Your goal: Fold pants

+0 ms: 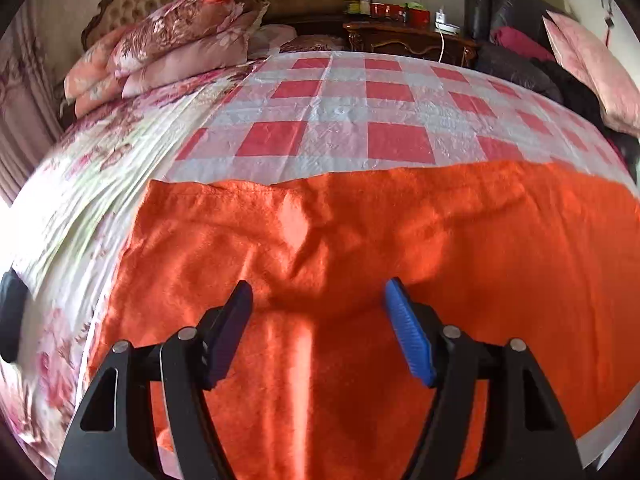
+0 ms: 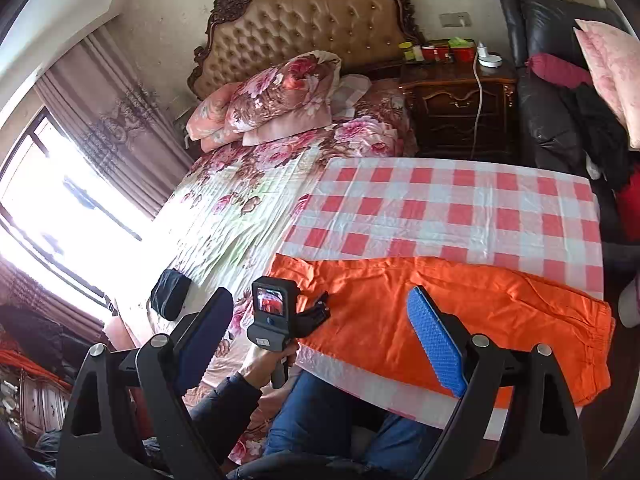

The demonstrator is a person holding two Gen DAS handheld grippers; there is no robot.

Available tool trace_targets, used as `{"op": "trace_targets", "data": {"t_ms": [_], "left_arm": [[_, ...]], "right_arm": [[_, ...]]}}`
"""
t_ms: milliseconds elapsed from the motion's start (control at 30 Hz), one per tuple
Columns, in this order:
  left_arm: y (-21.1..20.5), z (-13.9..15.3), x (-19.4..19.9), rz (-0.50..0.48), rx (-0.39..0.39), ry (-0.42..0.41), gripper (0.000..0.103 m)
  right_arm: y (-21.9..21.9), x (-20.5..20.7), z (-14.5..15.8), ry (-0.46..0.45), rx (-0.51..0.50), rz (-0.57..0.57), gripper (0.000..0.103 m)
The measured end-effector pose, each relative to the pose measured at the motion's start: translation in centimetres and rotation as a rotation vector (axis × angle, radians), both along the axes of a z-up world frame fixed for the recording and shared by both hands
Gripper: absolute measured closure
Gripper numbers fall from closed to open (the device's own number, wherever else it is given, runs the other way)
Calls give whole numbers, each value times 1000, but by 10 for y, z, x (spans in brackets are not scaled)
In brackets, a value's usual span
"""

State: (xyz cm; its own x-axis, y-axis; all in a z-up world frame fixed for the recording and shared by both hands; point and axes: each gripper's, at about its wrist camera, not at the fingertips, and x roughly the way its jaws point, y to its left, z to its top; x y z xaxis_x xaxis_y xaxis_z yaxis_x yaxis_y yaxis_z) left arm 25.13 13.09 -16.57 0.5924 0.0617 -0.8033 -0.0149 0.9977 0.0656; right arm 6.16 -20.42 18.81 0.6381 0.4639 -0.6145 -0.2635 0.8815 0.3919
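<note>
Orange pants lie flat across the near part of a red-and-white checked cloth on the bed, folded lengthwise, waistband at the right. In the left wrist view the pants fill the lower frame. My left gripper is open just above the pants near their left end, holding nothing; it also shows in the right wrist view, held by a hand. My right gripper is open and empty, held high above the near edge of the bed.
Folded floral quilts lie by the padded headboard. A dark nightstand with jars stands at the right, then a black sofa with pink pillows. A dark object lies on the floral sheet. A window is at the left.
</note>
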Motion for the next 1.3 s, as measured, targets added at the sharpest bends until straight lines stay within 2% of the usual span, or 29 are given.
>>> {"op": "trace_targets", "data": {"t_ms": [367, 467, 500, 533, 567, 600, 633, 667, 700, 733, 767, 800, 867, 967, 1033, 1100, 1133, 1233, 1300], "left_arm": [[33, -5, -18, 15, -52, -6, 24], [45, -6, -17, 5, -71, -12, 23], [51, -6, -17, 15, -76, -14, 23], [56, -6, -17, 25, -80, -17, 23], [63, -7, -17, 37, -80, -21, 23], [69, -6, -18, 46, -81, -21, 24], [78, -6, -20, 64, -81, -20, 25], [87, -5, -23, 82, -83, -20, 28], [96, -4, -27, 101, -85, -22, 30], [110, -2, -32, 128, -83, -28, 31], [118, -1, -36, 145, -75, -27, 32], [129, -3, -41, 159, -66, -17, 39], [143, -6, -49, 146, -80, -17, 41], [153, -6, -52, 100, -48, -35, 41], [168, -6, -49, 126, -94, -40, 42], [181, -6, -45, 114, -191, -39, 59], [181, -5, -44, 101, -197, -43, 60], [179, -8, -35, 45, -181, -33, 57], [184, -9, -29, 27, -209, -17, 58]], "right_arm": [[47, 0, 3, -40, -28, 112, 17], [26, 2, -14, -119, -58, 48, 15], [11, 8, -27, -152, -95, -26, 15], [-8, 16, -52, -184, -209, -169, 15], [-20, 24, -72, -193, -311, -259, 15], [-31, 35, -105, -186, -470, -346, 15], [-39, 43, -132, -165, -571, -388, 16], [-53, 55, -177, -99, -685, -439, 22], [-62, 59, -201, -51, -710, -459, 24], [-77, 63, -237, 32, -686, -466, 24], [-84, 65, -258, 75, -664, -458, 25], [-90, 65, -280, 117, -669, -462, 25], [-94, 61, -306, 150, -703, -487, 25], [-94, 56, -320, 124, -736, -508, 22], [-87, 58, -321, 122, -745, -520, 21], [-79, 60, -323, 117, -758, -521, 21], [-76, 62, -322, 119, -765, -518, 21], [-65, 63, -319, 123, -777, -512, 21], [-62, 63, -321, 114, -789, -525, 21]]}}
